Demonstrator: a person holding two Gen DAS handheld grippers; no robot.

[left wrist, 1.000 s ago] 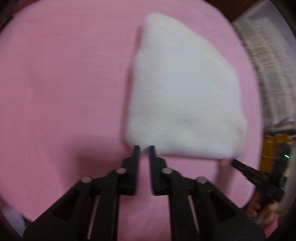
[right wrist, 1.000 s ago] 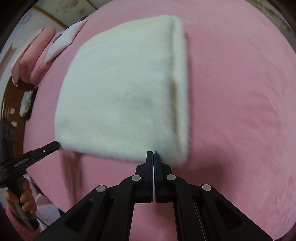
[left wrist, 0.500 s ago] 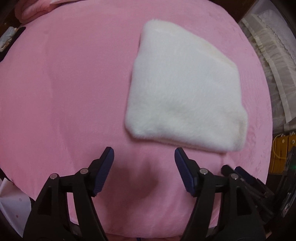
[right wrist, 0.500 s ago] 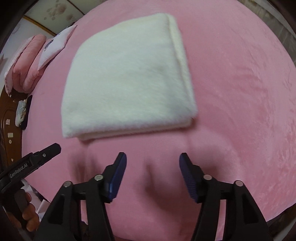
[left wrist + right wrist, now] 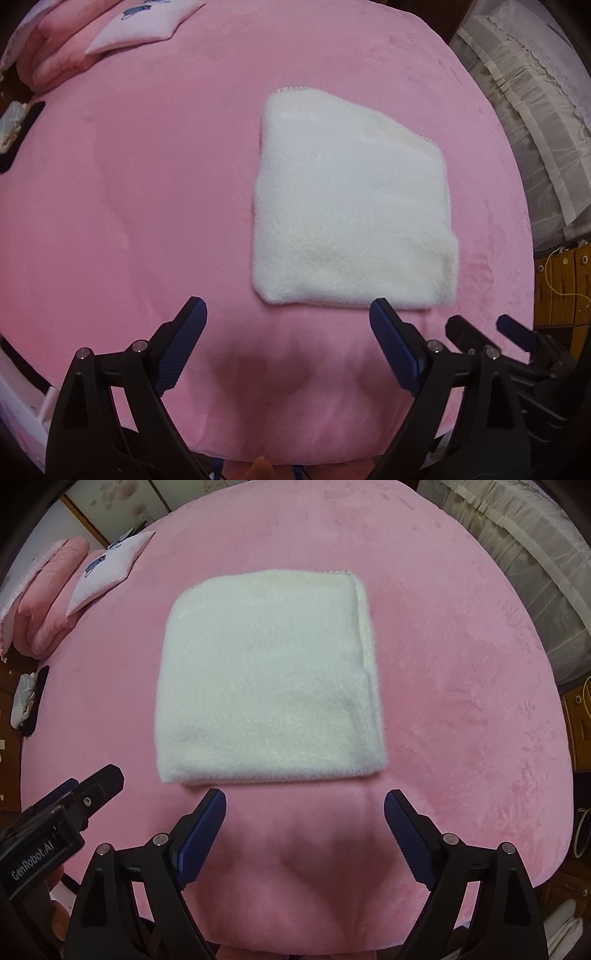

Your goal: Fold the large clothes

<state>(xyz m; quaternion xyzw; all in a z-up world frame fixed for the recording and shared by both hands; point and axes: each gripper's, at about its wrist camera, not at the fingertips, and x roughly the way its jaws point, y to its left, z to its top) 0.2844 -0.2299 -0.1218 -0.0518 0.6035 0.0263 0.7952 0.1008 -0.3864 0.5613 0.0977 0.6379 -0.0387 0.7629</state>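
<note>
- Folded white cloth (image 5: pixel 351 221) lies flat on pink bed (image 5: pixel 129 203).
- My L claw (image 5: pixel 288 325) & R claw (image 5: pixel 304 808) have just been opening; both wide, empty, hovering nr cloth's near edge.

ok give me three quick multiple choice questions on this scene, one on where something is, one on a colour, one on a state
1. Where does the folded white cloth lie?
A. flat on the pink bed cover
B. on the floor
C. draped over the pillow

2. What colour are the gripper pads?
A. red
B. dark blue
C. yellow

3. How do the jaws of the right gripper stand?
A. clamped on the cloth
C. shut on nothing
B. open and empty

Answers:
1 A, it rests flat on the cover ahead of both grippers.
2 B, the inner faces are blue.
3 B, the jaws have just been opening, with only cover between them.
</note>
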